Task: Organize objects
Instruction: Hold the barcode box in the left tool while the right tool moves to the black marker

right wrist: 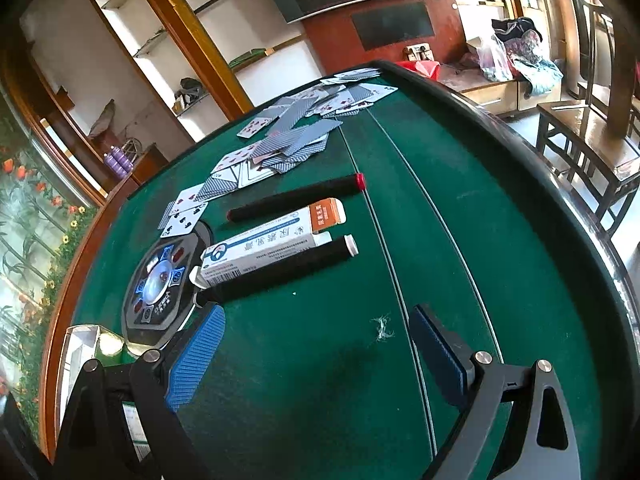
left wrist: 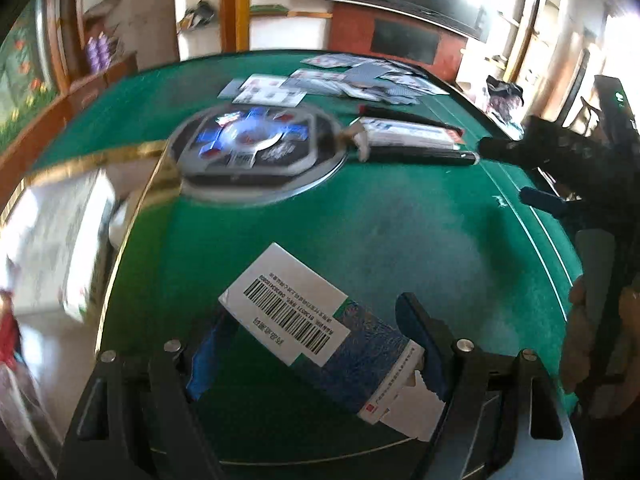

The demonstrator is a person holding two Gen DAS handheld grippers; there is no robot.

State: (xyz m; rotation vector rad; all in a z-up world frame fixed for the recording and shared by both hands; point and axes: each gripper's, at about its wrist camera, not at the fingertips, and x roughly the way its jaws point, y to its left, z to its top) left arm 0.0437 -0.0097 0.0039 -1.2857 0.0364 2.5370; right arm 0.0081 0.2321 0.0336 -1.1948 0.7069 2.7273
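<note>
Left gripper (left wrist: 316, 344): clamped across a small blue-and-white box (left wrist: 320, 332) with a barcode label. The blue pads sit against its two long sides, with the box skewed between them.

Box position: lifted or just at the felt near the front edge of the green table (left wrist: 400, 240); blur leaves it unclear whether it rests on the cloth.

Box flap: one end is torn open, with a white flap (left wrist: 408, 408) hanging near the right finger.

Risk, grip: the box sits diagonally, so the pads bear on corners rather than flat faces. In my judgement it could twist out or crush if squeezed harder.

Risk, contents: the open end points down toward the gripper, so whatever is inside could slide out during a tilt.

Right gripper (right wrist: 316, 356): jaws wide and empty, hovering over bare felt towards the right edge.

Risk, clutter: two black sticks (right wrist: 296, 198) and a long white carton (right wrist: 272, 242) lie at the middle beside the round centre panel (right wrist: 160, 280). A sweep by either gripper could roll the sticks.

Risk, cards: loose playing cards (right wrist: 280, 140) are spread toward the far edge. A nudge could push some off.

Risk, collision: the right gripper shows at the right edge of the left view, so the two could clash.
</note>
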